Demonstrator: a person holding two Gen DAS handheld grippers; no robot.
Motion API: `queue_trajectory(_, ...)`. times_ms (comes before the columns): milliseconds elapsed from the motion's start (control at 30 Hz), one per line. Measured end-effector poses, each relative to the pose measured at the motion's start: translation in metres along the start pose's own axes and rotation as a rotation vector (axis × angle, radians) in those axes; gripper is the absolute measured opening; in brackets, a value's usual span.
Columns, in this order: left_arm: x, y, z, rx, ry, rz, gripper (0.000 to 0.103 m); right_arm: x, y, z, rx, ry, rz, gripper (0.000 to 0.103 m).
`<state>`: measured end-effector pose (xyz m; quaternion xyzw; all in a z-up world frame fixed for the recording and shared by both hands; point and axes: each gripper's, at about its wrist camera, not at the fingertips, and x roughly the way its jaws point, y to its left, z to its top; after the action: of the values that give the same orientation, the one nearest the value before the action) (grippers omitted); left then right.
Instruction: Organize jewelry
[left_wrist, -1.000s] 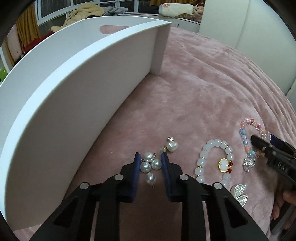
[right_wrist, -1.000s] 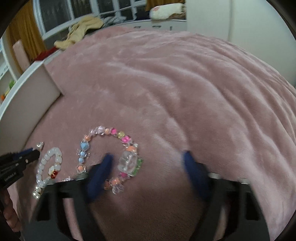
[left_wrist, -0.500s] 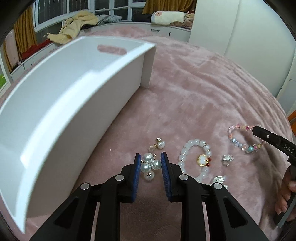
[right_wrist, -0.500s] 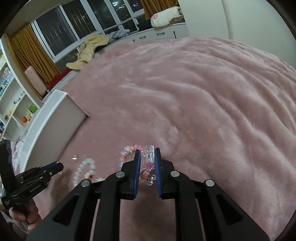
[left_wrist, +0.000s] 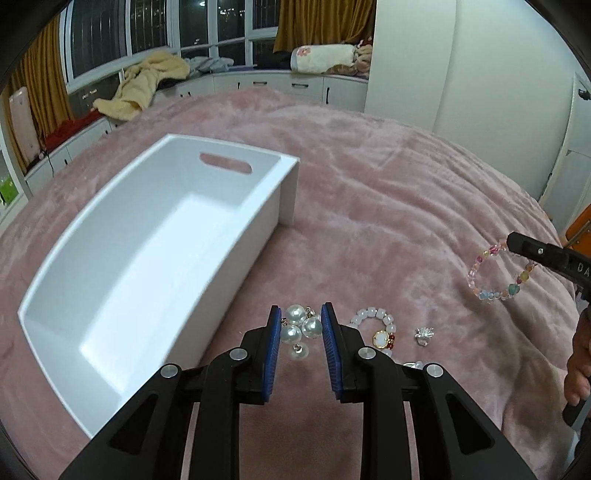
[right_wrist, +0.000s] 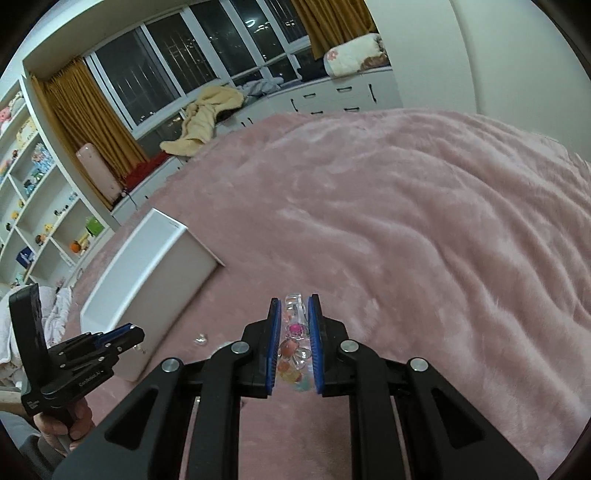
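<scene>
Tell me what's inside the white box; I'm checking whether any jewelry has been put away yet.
In the left wrist view the white box shows only a bare white floor and walls, no jewelry. Its near wall hides the strip of floor just behind it.

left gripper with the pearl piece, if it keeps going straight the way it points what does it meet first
Probably the pink blanket, just right of the white box. The left gripper, shut on the pearl cluster, aims past the box's near corner, though depth is unclear.
</scene>
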<state>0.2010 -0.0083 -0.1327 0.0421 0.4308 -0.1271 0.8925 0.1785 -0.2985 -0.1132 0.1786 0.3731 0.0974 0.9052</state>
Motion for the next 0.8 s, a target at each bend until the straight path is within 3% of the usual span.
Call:
queue_trajectory(300,-0.033,0.021,0.02,-0.006,-0.057,0.032,0.027,-0.023,0.025,0.029,-0.034,-0.031,0.057,0.016)
queue_trajectory(800,-0.07,0.064,0.04,-0.029,-0.105,0.093,0.028,-0.004,0.089,0.07,-0.126,-0.017,0.155,0.016)
